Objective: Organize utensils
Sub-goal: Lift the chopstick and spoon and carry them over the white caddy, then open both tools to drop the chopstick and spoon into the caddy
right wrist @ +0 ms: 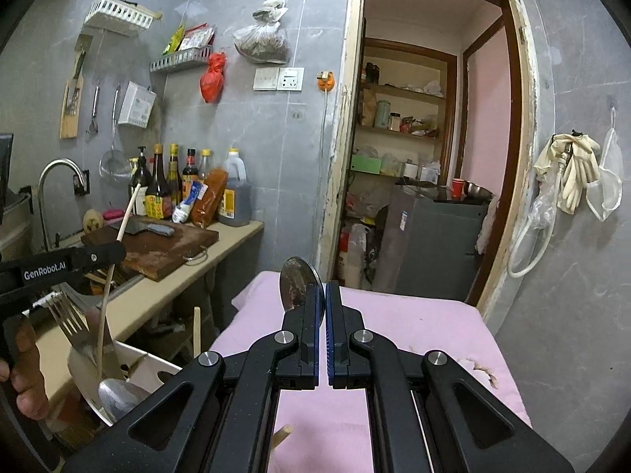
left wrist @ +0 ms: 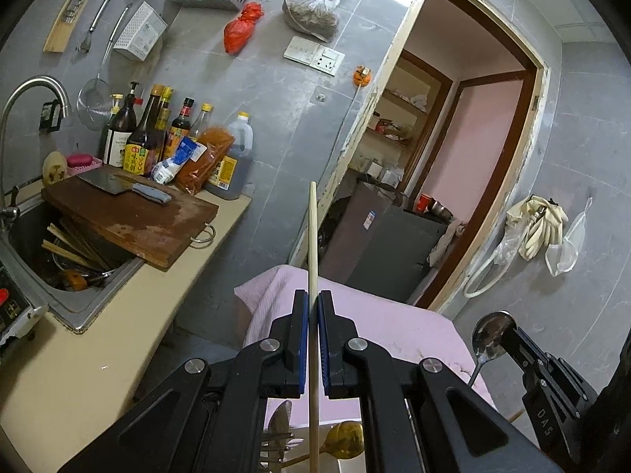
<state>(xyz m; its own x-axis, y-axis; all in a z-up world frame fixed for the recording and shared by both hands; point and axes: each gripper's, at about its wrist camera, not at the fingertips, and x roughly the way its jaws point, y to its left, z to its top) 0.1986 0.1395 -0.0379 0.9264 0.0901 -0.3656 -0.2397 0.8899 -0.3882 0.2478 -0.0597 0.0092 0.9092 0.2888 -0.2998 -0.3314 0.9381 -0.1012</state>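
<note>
In the left wrist view my left gripper (left wrist: 313, 295) is shut on a pale wooden chopstick (left wrist: 313, 228) that stands upright between the blue pads. My right gripper (left wrist: 512, 339) sits at the lower right with a metal spoon (left wrist: 493, 335) in it. In the right wrist view my right gripper (right wrist: 325, 287) is shut on that spoon, whose bowl (right wrist: 297, 282) sticks up above the left finger. At the left, the left gripper (right wrist: 112, 253) holds the chopstick (right wrist: 128, 213) above a white utensil holder (right wrist: 152, 362) with a fork (right wrist: 73, 321) and a spoon (right wrist: 118, 394) in it.
A pink cloth (right wrist: 414, 331) covers the table under both grippers. To the left runs a counter with a wooden chopping board (left wrist: 134, 216), a cleaver (left wrist: 118, 185), sauce bottles (left wrist: 146, 134) and a sink (left wrist: 71, 248) holding chopsticks. An open doorway (right wrist: 434, 157) lies ahead.
</note>
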